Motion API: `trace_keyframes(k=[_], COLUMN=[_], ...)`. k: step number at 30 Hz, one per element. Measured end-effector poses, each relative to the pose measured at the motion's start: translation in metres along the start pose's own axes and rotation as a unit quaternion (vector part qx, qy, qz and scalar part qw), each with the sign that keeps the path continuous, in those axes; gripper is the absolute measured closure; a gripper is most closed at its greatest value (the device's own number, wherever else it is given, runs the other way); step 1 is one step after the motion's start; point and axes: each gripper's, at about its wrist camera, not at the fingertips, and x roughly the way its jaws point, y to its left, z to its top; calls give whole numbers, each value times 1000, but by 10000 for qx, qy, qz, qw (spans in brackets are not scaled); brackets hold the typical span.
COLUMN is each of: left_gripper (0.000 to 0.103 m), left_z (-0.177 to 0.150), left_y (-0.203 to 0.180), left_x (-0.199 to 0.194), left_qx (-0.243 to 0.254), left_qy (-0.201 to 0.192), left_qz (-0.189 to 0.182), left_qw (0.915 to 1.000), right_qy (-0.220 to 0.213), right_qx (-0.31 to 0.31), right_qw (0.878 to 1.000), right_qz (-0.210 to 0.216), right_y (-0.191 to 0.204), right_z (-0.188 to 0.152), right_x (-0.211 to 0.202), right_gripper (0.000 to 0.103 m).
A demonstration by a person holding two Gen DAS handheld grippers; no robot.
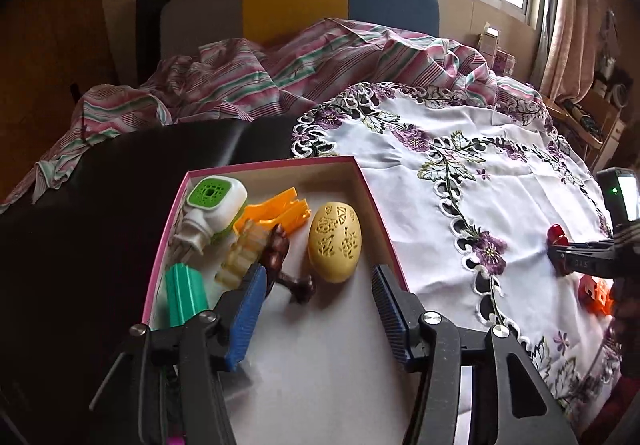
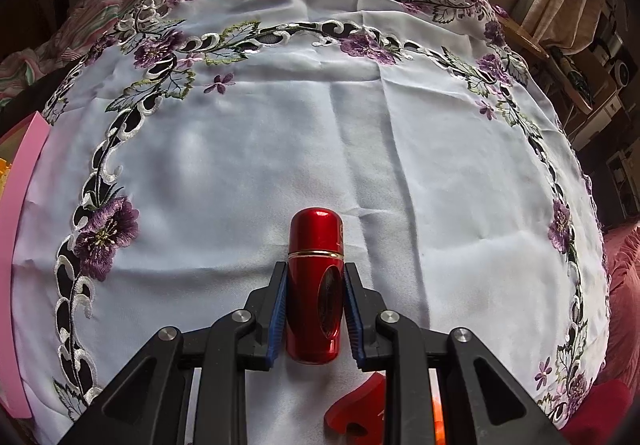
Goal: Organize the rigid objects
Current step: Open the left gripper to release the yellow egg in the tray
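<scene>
Blue-padded jaws of the right gripper (image 2: 314, 309) clamp a red capsule-shaped bottle (image 2: 316, 285) lying on the embroidered tablecloth (image 2: 280, 165). Over the pink-rimmed box (image 1: 376, 205), the left gripper (image 1: 316, 309) hangs wide apart, holding nothing, near a yellow carved egg (image 1: 334, 241).

Embroidered tablecloth (image 2: 280, 165) under pink box (image 1: 256, 165), red canister (image 2: 316, 245).

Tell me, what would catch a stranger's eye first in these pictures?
Likely the shiny red capsule-shaped bottle, lying on the white cloth with purple embroidered flowers and squeezed between the blue pads of the right claw. Next, the pink-edged box to the left, crowded with bright things, above all a carved yellow egg. The left claw hangs open above that box.
</scene>
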Motion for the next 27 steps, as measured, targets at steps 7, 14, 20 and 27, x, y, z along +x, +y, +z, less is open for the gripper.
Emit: trace_keyframes(k=[7, 14, 20, 27], left_gripper=[44, 44, 44, 44], left_z=[-11, -24, -33, -44], left_y=[5, 8, 11, 22], left_x=[-17, -31, -38, -42], left_qx=[-150, -257, -296, -416], left_qy=[-40, -67, -69, -1], left_qz=[54, 37, 84, 151], left_qw=[9999, 9996, 9995, 9990], right_qy=[-4, -5, -16, -49], right_qx=[-7, -12, -25, -77], right_qw=[10000, 10000, 10000, 9999], right_qz=[5, 6, -8, -54], right_y=[-2, -3, -4, -3], right_z=[0, 0, 0, -1], right_x=[0, -1, -2, -3], right_gripper=[78, 78, 78, 78])
